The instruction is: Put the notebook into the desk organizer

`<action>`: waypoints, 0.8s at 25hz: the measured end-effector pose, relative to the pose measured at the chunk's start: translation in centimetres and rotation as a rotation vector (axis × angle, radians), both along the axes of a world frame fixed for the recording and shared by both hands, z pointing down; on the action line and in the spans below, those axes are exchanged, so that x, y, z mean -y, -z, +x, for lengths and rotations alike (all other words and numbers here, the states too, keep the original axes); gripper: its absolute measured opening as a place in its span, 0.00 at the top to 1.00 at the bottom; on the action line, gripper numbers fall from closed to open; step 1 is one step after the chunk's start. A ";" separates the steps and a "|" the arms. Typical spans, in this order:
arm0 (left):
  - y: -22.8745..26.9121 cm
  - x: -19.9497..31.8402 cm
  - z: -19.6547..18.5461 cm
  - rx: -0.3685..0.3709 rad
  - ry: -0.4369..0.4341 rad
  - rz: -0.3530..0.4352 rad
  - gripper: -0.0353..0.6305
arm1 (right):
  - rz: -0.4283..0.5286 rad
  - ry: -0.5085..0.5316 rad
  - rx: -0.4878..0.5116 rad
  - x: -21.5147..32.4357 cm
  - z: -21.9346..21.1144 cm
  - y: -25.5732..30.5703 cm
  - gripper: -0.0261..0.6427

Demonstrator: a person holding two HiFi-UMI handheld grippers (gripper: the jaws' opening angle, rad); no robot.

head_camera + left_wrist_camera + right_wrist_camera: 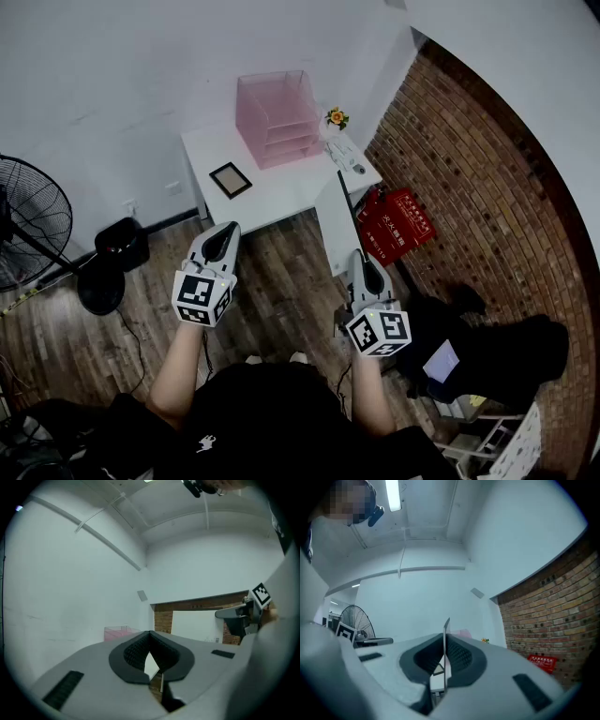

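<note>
Left gripper (226, 229) and right gripper (365, 258) level, jaws together

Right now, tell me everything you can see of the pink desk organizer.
The desk organizer is a translucent pink box, plastic by its look, with stacked tray-like shelves open at the front. It stands upright at the back of the white table, near the wall. Its shelves look empty. Only the table touches it; the notebook lies apart in front of it.
</note>
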State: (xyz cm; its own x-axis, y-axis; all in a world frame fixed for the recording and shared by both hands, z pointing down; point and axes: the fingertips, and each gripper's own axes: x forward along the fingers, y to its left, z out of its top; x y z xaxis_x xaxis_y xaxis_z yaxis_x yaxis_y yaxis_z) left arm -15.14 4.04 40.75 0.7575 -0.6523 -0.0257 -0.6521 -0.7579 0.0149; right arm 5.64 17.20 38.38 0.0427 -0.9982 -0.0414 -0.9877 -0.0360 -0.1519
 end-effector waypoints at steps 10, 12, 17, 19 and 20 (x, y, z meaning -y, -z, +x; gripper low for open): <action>-0.3 0.2 -0.4 -0.009 -0.020 -0.013 0.95 | -0.010 0.001 0.008 0.2 -0.6 -0.2 0.94; -0.6 0.2 -0.5 -0.014 -0.016 -0.021 0.95 | -0.013 0.004 0.008 0.1 -0.6 -0.3 0.94; -1.2 0.4 -1.1 -0.017 0.004 -0.041 0.95 | -0.020 0.021 0.019 0.6 -0.8 -0.2 0.94; -1.5 0.4 -1.4 -0.015 0.014 -0.045 0.95 | -0.026 0.034 0.017 0.9 -1.1 -0.3 0.94; -1.6 0.4 -1.5 -0.014 0.018 -0.045 0.95 | -0.026 0.041 0.017 1.1 -1.2 -0.3 0.94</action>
State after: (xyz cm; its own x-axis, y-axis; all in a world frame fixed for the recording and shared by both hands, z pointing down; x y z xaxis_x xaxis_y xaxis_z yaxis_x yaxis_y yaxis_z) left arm -16.65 3.66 42.32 0.7453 -0.6667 -0.0064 -0.6653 -0.7443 0.0584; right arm 4.41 16.07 38.70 0.0022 -0.9999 -0.0147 -0.9858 0.0003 -0.1682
